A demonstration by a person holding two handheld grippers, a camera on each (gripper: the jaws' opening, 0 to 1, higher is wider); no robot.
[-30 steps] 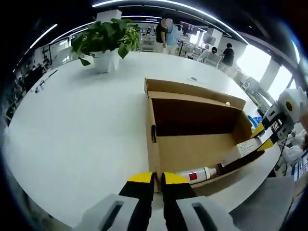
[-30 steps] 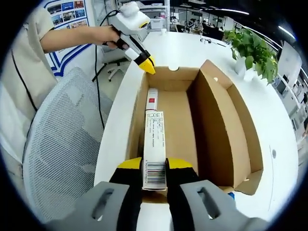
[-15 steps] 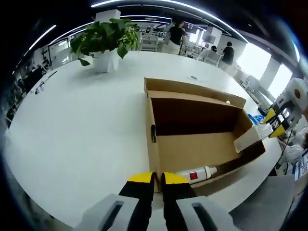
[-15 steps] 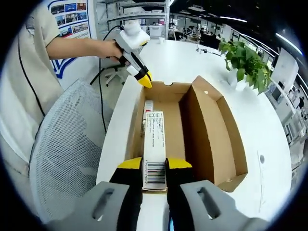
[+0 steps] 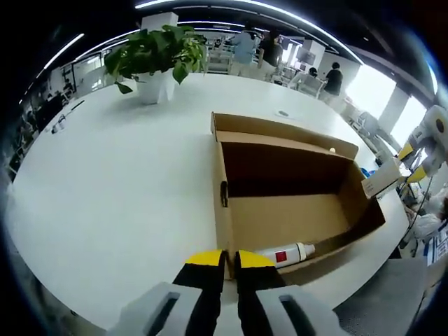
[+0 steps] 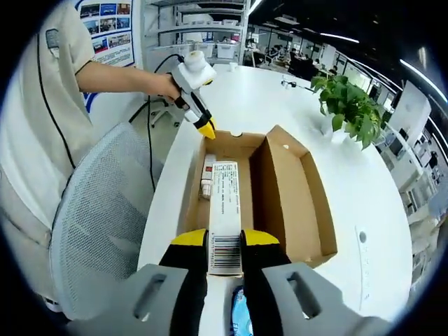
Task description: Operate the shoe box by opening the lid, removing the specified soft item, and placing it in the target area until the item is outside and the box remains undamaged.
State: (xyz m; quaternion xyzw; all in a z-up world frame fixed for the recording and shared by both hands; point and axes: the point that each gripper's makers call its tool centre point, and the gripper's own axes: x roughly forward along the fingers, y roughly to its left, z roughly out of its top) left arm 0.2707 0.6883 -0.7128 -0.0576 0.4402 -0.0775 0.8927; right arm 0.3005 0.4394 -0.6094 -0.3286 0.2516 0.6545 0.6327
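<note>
In the right gripper view, the right gripper [image 6: 225, 255] is seen closed on one end of a long white printed carton with a barcode [image 6: 225, 213], which is held clear above the open brown cardboard shoe box [image 6: 294, 203]. The carton looks light and thin-walled, so it is judged easily crushed; the grip across its narrow end seems sound, though the free end may droop. Beyond it, at twelve o'clock, a white tube with a red label [image 6: 208, 175] is left lying inside the box along the wall nearest the person.

In the left gripper view, the left gripper [image 5: 230, 260] is seen with its yellow tips almost together on the near corner of the box wall, apparently steadying it. The tube [image 5: 287, 253] lies just beyond the tips, at one o'clock. Being soft and smooth, it would best be taken at mid-body.

A grey mesh chair [image 6: 94, 238] stands at nine o'clock beside the white round table [image 5: 112, 175], and a potted green plant [image 5: 155, 56] stands well behind, hindering nothing
</note>
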